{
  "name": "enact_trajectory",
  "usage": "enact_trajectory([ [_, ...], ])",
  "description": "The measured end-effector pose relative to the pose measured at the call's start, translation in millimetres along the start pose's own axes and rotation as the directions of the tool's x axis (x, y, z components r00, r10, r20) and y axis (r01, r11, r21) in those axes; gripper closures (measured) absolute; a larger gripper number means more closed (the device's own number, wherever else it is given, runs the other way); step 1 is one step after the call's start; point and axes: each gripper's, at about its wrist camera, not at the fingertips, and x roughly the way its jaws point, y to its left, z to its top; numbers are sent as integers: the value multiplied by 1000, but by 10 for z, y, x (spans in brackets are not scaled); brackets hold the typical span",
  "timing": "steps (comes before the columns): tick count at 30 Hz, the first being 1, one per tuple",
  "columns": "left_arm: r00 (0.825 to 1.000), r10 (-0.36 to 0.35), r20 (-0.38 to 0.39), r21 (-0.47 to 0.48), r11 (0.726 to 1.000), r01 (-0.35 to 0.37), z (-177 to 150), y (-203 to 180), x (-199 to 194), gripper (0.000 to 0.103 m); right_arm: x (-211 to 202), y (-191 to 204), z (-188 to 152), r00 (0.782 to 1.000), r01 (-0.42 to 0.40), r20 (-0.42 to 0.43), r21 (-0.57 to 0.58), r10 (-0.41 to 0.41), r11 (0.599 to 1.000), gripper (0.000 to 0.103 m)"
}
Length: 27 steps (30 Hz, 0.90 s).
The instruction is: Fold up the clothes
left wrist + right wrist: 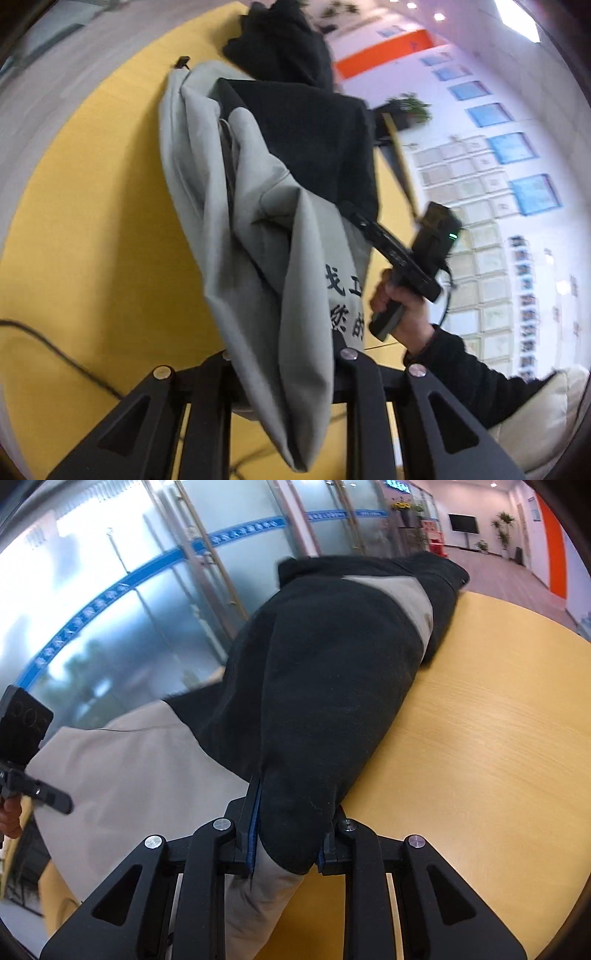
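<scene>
While both my left gripper (284,373) and right gripper (288,845) clench the grey-and-black garment (258,221) above the yellow table (92,221), I judge folding barely begun.

Left gripper (284,373) fingertips buried in garment (258,229) folds

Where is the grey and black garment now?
The garment hangs between both grippers above the yellow table, in the middle of each wrist view.
</scene>
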Motion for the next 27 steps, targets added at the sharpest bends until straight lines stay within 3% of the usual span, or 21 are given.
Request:
enact_trajectory([
  [6, 998, -57, -36, 25, 998, 58, 134, 329, -61, 84, 74, -161, 33, 997, 67, -47, 3, -67, 998, 82],
  [8, 998, -60, -34, 23, 998, 61, 363, 317, -34, 84, 59, -211, 33, 997, 68, -47, 16, -68, 998, 81],
  [12, 998, -54, -39, 31, 998, 55, 478, 457, -205, 84, 10, -298, -18, 997, 64, -50, 25, -63, 998, 80],
  [16, 998, -29, -52, 39, 999, 31, 407, 714, -384, 81, -42, -389, -71, 996, 57, -70, 25, -55, 998, 76],
  [19, 997, 46, -58, 10, 999, -45, 367, 725, -449, 70, 153, -241, 56, 991, 75, -110, 29, -71, 997, 67],
  [20, 995, 88, -57, 5, 996, -87, 329, 692, -478, 68, 186, -178, 95, 988, 90, -125, 20, -87, 996, 56],
  [22, 986, 165, -17, 43, 985, -164, 178, 511, -638, 66, 59, -64, 98, 979, 138, -145, -47, -144, 989, 45],
  [23, 979, 206, 5, 81, 975, -205, 85, 388, -715, 58, -50, 16, 59, 975, 149, -152, -102, -163, 984, 40],
  [24, 972, 234, 26, 114, 965, -235, -40, 251, -782, 40, -172, 103, 20, 973, 146, -158, -150, -170, 978, 37],
  [26, 955, 288, 70, 175, 939, -296, -290, -24, -917, 21, -454, 282, -56, 973, 114, -172, -236, -157, 965, 33],
  [27, 952, 291, 95, 186, 934, -304, -383, -139, -975, 20, -586, 379, -90, 973, 88, -183, -271, -141, 959, 33],
])
